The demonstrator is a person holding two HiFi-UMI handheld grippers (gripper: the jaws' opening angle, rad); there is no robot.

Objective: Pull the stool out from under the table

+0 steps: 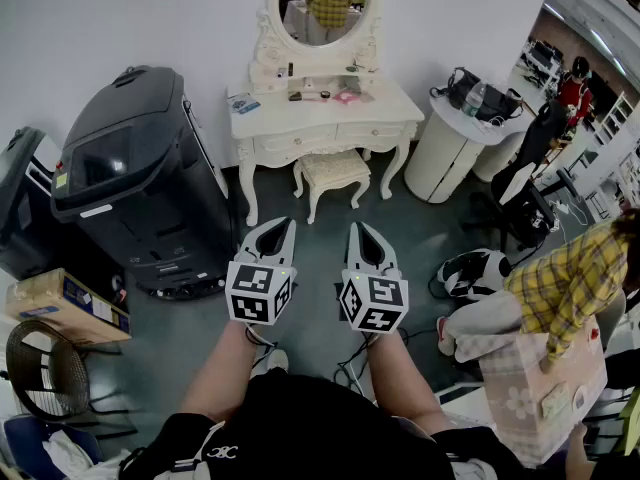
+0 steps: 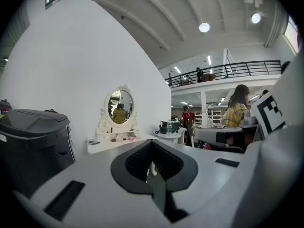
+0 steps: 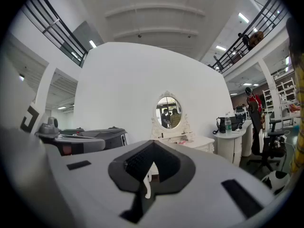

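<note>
Hovering mid-frame, clenched and empty, the left gripper (image 1: 287,225) and right gripper (image 1: 358,229) face the cream cushioned stool (image 1: 336,171) tucked partly under the white carved dressing table (image 1: 300,141).

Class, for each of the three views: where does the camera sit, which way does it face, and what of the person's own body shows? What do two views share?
Head view: on the head, facing steeply down toward the dressing table and stool; shows both forearms, left tongs, right tongs.
Left gripper view: on the left tongs, facing the mirror; shows its shut jaws.
Right gripper view: on the right tongs, facing the mirror; shows its shut jaws.
Shared: both gripper views see the mirror.
</note>
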